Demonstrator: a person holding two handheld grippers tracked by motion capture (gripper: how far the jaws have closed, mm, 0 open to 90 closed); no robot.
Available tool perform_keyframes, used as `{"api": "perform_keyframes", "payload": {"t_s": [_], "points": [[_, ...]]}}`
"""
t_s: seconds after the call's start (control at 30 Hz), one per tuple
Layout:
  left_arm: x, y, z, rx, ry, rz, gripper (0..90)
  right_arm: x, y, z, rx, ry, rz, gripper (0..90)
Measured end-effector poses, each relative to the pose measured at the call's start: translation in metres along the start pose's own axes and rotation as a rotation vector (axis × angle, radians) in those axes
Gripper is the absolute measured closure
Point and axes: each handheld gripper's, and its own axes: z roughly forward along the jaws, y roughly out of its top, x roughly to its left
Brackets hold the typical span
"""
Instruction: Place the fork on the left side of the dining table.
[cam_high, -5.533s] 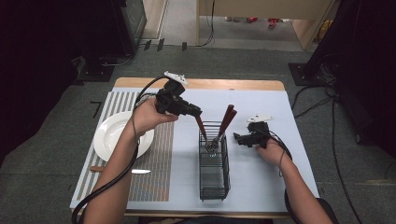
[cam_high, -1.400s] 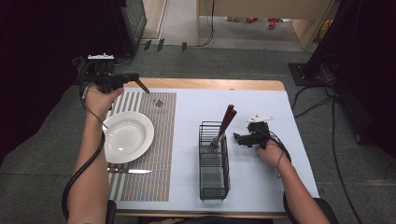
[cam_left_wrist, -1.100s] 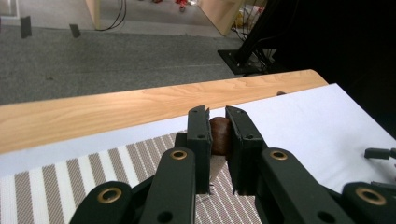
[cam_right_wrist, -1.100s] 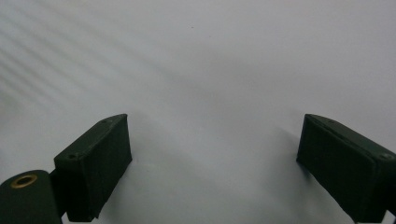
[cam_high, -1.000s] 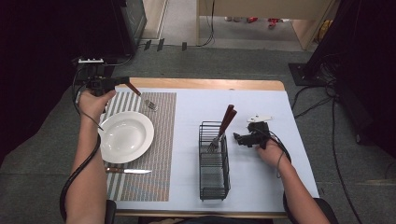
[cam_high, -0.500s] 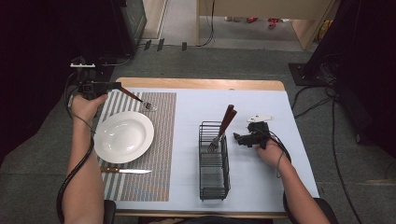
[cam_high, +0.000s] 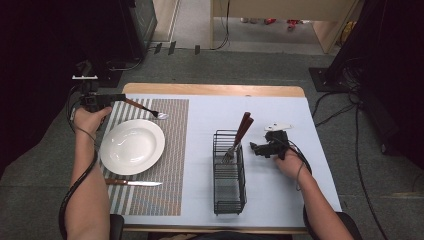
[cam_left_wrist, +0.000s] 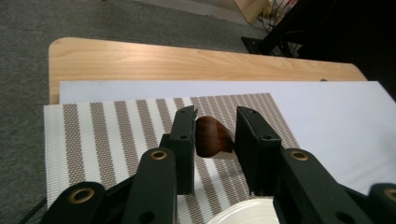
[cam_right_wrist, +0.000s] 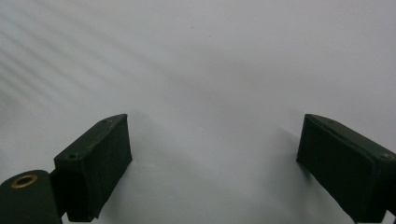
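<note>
Plate (cam_left_wrist: 243, 215) cut off below

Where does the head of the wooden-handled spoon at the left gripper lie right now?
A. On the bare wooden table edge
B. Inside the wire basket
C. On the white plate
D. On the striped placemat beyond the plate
D: in the high view the spoon lies with its head on the striped placemat, beyond the plate, its handle between the left gripper jaws.

no readable text, labels, brands or numbers anywhere (surfaces plain or striped)
</note>
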Motion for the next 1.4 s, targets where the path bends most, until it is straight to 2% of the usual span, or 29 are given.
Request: {"api": "perform_keyframes", "payload": {"t_s": [0.17, 0.3, 0.57, 0.7, 0.77, 0.9, 1.03, 1.4], "points": [[0.005, -0.004, 0.003, 0.000, 0.005, 0.001, 66.3, 0.000, 0.000, 0.000, 0.000, 0.000, 0.000, 9.1], [0.012, -0.009, 0.007, 0.018, 0.011, -0.011, 64.5, 0.000, 0.000, 0.000, 0.001, 0.000, 0.002, 9.1], [0.023, -0.019, 0.012, 0.007, -0.006, -0.029, 61.8, 0.000, 0.000, 0.000, 0.001, 0.000, 0.002, 9.1], [0.027, -0.022, 0.013, 0.003, -0.002, -0.037, 60.9, 0.000, 0.000, 0.000, 0.000, 0.000, 0.000, 9.1], [0.027, -0.023, 0.013, 0.002, 0.000, -0.035, 60.3, 0.000, 0.000, 0.000, 0.000, 0.000, 0.000, 9.1], [0.029, -0.026, 0.015, -0.006, 0.013, -0.005, 59.0, 0.000, 0.000, 0.000, 0.001, 0.000, 0.000, 9.1], [0.032, -0.030, 0.016, 0.002, 0.021, -0.005, 57.1, 0.000, 0.000, 0.000, 0.000, 0.000, 0.000, 9.1], [0.043, -0.039, 0.021, 0.012, 0.029, -0.042, 54.3, 0.000, 0.000, 0.000, 0.000, 0.000, 0.000, 9.1]]}}
